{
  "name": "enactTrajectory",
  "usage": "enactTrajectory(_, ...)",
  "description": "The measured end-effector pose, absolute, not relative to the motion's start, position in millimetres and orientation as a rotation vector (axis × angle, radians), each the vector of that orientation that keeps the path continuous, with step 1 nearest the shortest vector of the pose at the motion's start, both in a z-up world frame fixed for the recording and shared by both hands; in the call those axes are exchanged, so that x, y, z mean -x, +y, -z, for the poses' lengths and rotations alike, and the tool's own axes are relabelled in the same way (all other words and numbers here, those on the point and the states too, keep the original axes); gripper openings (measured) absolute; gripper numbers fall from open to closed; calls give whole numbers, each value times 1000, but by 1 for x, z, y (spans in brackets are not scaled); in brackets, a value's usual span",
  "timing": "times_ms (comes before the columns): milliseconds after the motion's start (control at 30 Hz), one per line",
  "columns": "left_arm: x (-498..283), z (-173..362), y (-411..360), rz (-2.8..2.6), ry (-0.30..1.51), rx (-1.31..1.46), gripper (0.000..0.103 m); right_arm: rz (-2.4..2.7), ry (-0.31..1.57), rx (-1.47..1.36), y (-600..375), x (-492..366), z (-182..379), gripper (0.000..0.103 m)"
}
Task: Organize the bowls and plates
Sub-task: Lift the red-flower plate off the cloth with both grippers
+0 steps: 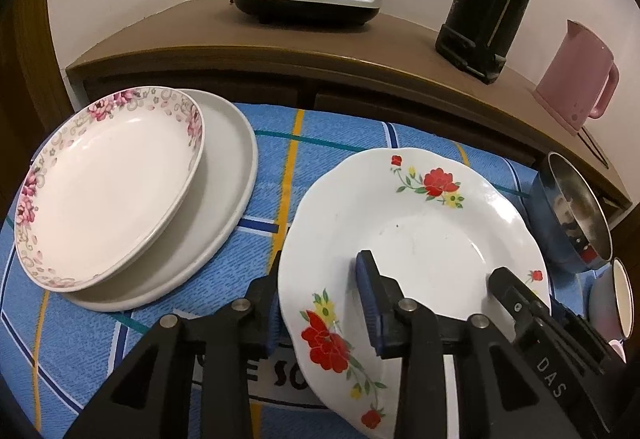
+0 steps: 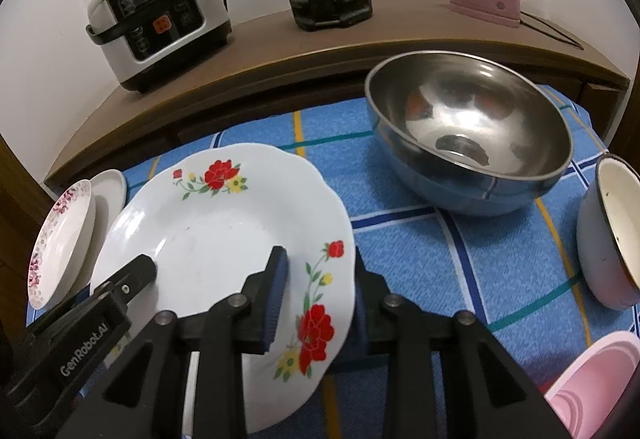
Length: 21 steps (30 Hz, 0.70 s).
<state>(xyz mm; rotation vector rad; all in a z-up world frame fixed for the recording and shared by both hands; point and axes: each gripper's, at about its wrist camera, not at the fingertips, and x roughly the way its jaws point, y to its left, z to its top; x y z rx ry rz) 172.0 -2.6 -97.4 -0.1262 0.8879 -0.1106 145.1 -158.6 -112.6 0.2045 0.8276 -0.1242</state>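
Bowls [image 2: 468, 143] and stacked plates [image 1: 120, 191] flank the gripped flowered plate [image 1: 408, 239].

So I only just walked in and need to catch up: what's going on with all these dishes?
A person holding two grippers is sorting dishes on a blue checked cloth. Both the left gripper and the right gripper clamp opposite rims of the red-flower plate, one finger above and one below. To the left, a pink-flower plate already sits on a plain white plate. A steel bowl and an enamel bowl wait on the right.
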Motion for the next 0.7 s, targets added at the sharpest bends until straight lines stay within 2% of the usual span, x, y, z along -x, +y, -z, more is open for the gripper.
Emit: enactTrajectory(700,-138,71,22,107,826,141,35,47,818,-198,-140,-113,90,25)
